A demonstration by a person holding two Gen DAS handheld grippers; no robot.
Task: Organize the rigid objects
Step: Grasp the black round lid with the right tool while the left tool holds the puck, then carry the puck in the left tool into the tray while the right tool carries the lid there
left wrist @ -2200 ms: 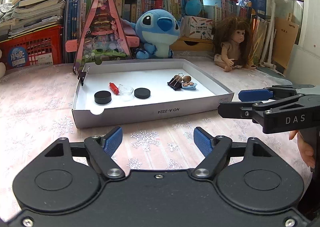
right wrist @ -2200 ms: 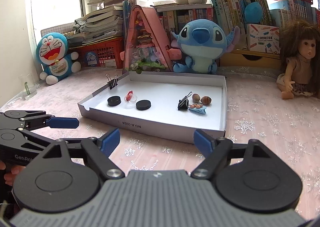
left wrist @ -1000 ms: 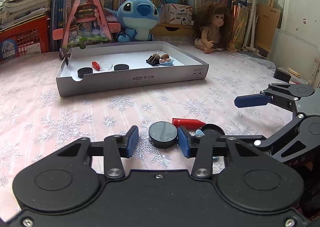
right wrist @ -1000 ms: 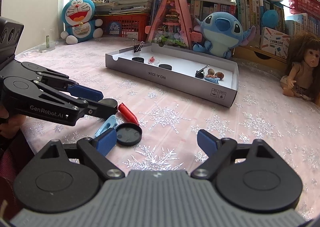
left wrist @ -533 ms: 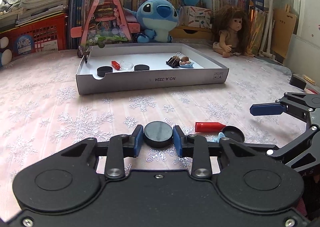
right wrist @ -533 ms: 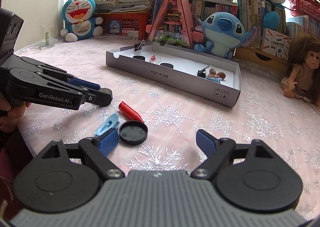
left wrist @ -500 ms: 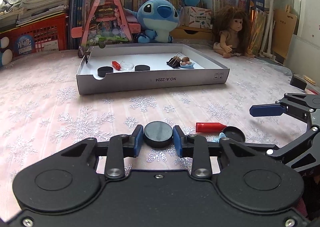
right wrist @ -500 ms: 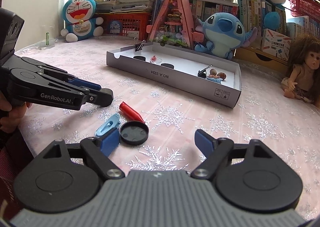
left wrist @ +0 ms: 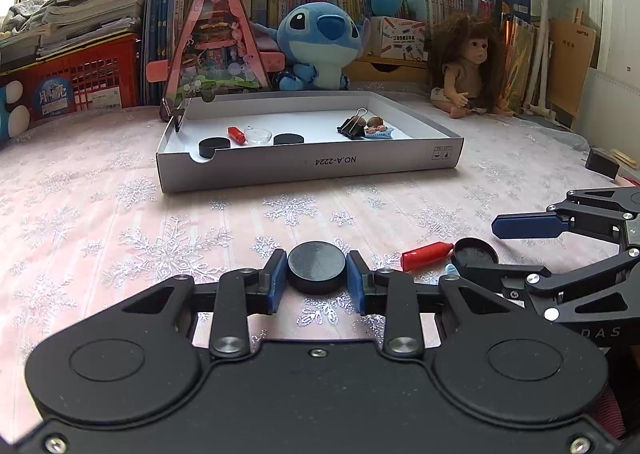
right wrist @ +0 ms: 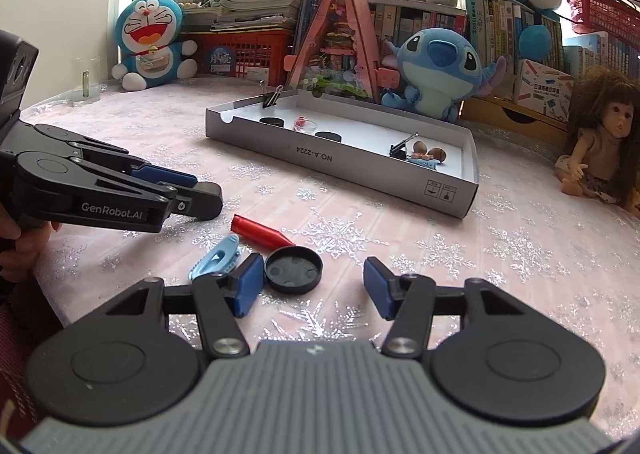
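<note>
Black disc [left wrist: 317, 267] now clamped by left gripper [left wrist: 317, 278]; right gripper [right wrist: 314, 286] unclenched, jaws just narrowed around black cap [right wrist: 294, 269]; tray [left wrist: 312, 166] placement judged next

Open cloth: the pink tablecloth [left wrist: 120, 222] lies bare between the grippers and the white tray [left wrist: 312, 168].
Near clutter: red cap [right wrist: 262, 232], blue clip [right wrist: 216, 256] and black lid [right wrist: 294, 269] crowd the right gripper [right wrist: 312, 290].
Far barrier: plush toy [left wrist: 320, 44], doll [left wrist: 468, 66] and books wall the tray's back.
</note>
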